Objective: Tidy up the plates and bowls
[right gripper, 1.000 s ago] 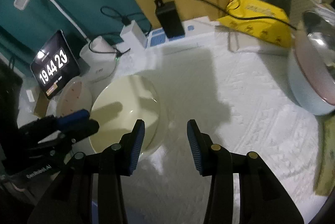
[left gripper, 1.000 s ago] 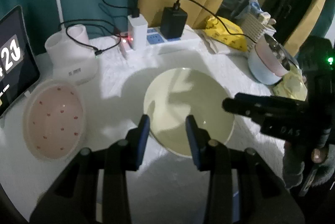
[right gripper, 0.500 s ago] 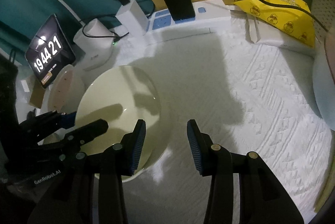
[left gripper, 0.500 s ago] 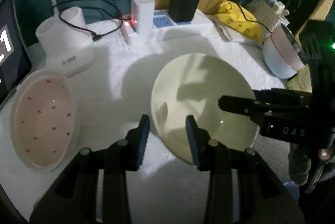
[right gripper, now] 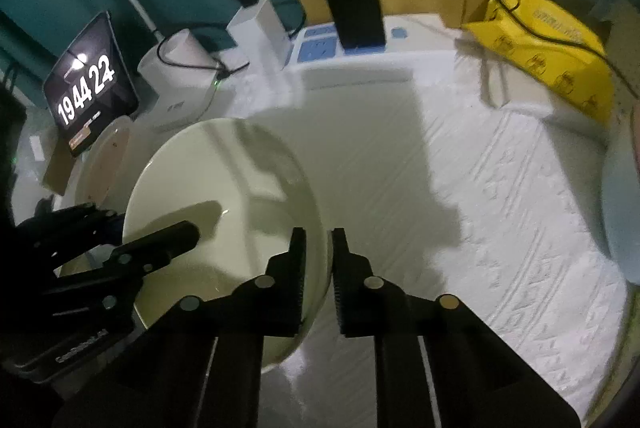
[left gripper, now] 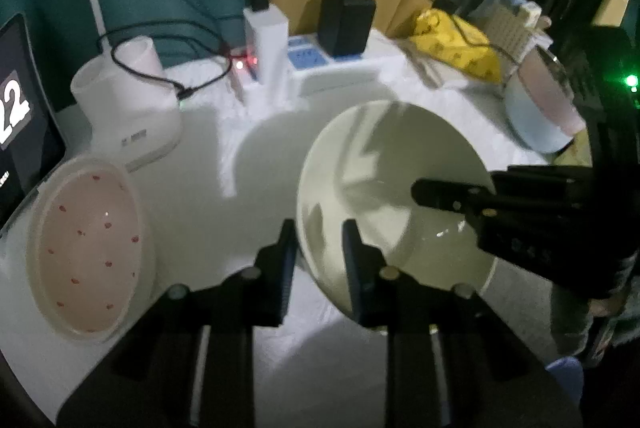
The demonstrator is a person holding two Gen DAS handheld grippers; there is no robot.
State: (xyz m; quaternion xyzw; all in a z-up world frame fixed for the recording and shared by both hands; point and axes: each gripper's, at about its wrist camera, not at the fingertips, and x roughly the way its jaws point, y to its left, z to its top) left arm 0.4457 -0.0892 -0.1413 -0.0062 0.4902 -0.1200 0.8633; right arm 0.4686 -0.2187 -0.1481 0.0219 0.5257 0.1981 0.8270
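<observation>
Pale green bowl [left gripper: 384, 188] sits near the middle of the white textured cloth [right gripper: 500, 196], tilted, gripped at two opposite rim points. Left gripper [left gripper: 319, 248]: jaws closing, the bowl's left rim between the pads; fingers straddle the wall, one inside, one outside. Right gripper [right gripper: 319, 260]: clenched on the bowl's right rim, wall pinched between the pads. Pink dotted bowl [left gripper: 86, 252] lies to the left of the green bowl, apart from it, near the tablet clock [right gripper: 90, 84]. Far side of the cloth: power strip [right gripper: 360, 56] with a black adapter [right gripper: 354, 8] and a white charger [right gripper: 260, 24]; yellow packet [right gripper: 552, 44] far right. Pink-lined blue bowl [left gripper: 540, 108] at the right edge.
</observation>
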